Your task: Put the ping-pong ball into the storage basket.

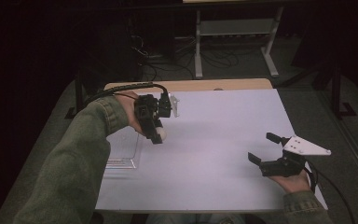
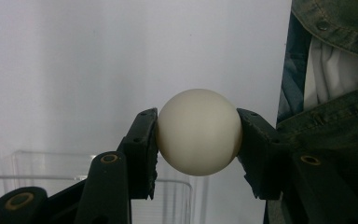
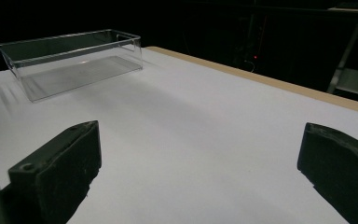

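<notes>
A cream-white ball [image 2: 199, 132] sits squeezed between the two black jaws of my left gripper [image 2: 198, 140]. From the high view, that left gripper [image 1: 157, 136] hangs above the table's left side with the ball [image 1: 161, 134] at its tip, just right of a clear plastic box [image 1: 122, 149]. My right gripper [image 1: 264, 148] rests low at the table's right front, jaws spread wide with nothing between them. In the right gripper view, the two fingers [image 3: 60, 168] frame bare white tabletop, and the clear box [image 3: 72, 60] stands far off at upper left.
The white table [image 1: 214, 140] has a wooden strip along its far edge [image 1: 191, 85]. A person's green-sleeved forearm [image 1: 74, 172] reaches in at left, over the box. Behind the table stand a metal frame [image 1: 235, 42] and floor cables.
</notes>
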Available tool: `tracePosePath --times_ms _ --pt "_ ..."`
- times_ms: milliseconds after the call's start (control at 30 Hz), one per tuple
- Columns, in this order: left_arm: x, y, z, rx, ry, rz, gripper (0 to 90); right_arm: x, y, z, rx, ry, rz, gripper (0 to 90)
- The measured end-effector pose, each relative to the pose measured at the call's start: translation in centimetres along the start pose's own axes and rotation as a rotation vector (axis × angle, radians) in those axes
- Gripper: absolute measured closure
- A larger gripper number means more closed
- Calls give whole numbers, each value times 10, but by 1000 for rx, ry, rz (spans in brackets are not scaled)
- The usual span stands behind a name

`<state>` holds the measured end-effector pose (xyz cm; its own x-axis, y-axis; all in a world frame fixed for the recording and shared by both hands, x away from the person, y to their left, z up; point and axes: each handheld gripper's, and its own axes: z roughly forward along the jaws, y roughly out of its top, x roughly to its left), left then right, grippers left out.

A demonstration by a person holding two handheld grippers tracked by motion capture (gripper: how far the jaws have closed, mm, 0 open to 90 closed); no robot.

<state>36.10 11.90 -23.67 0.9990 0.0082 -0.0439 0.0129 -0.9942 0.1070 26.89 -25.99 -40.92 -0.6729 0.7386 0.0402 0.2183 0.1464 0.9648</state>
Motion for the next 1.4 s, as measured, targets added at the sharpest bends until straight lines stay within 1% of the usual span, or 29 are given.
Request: tracePosePath --times_ms 67,167,333,400,467,567,600,667,800,833,867,933,1000,1033,1133,1167,1200,1300,1367,1400 --pt "0 -5 -1 6 4 -9 511 0 0 0 1 -3 1 0" --pt "1 -13 -1 -1 3 -23 511 0 0 0 1 -5 1 0" --pt "1 -20 -2 1 11 -35 511 0 0 0 1 -4 -1 0" --pt "1 -26 -2 -2 9 -40 511 0 0 0 2 -3 -3 0" --pt "2 -28 -2 -7 7 -46 511 0 0 1 2 -3 -3 0" --pt "2 -35 0 14 2 -60 511 0 0 1 1 -5 -2 0" --pt "2 -37 0 14 1 -58 511 0 0 1 1 -6 -2 0" --pt "1 -39 0 12 0 -64 511 0 0 0 1 -7 -1 0" --pt "1 -48 2 3 4 -75 511 0 0 1 3 -6 -3 0" --pt "1 -52 3 4 5 -80 510 0 0 1 4 -6 -4 0" --pt "1 -52 3 4 5 -80 511 0 0 1 4 -6 -4 0" --pt "2 -58 4 5 7 -87 511 0 0 1 4 -6 -4 0" --pt "2 -64 3 0 8 -99 511 0 0 1 4 -7 -3 0" --pt "2 -69 2 -13 14 -112 510 0 0 1 4 -9 -2 0" --pt "2 -73 1 -21 13 -114 510 0 -1 1 9 -10 -5 0" --pt "1 -75 1 -17 17 -123 510 0 -1 1 10 -10 -4 0" --pt "2 -76 0 -14 18 -119 510 1 -1 2 9 -10 -8 0" --pt "2 -82 -1 -22 30 -132 510 1 0 1 8 -10 -9 0" --pt "4 -87 -2 -32 41 -150 510 0 -1 1 8 -12 -8 0" --pt "4 -87 -2 -32 41 -150 510 0 -1 1 8 -12 -8 0"
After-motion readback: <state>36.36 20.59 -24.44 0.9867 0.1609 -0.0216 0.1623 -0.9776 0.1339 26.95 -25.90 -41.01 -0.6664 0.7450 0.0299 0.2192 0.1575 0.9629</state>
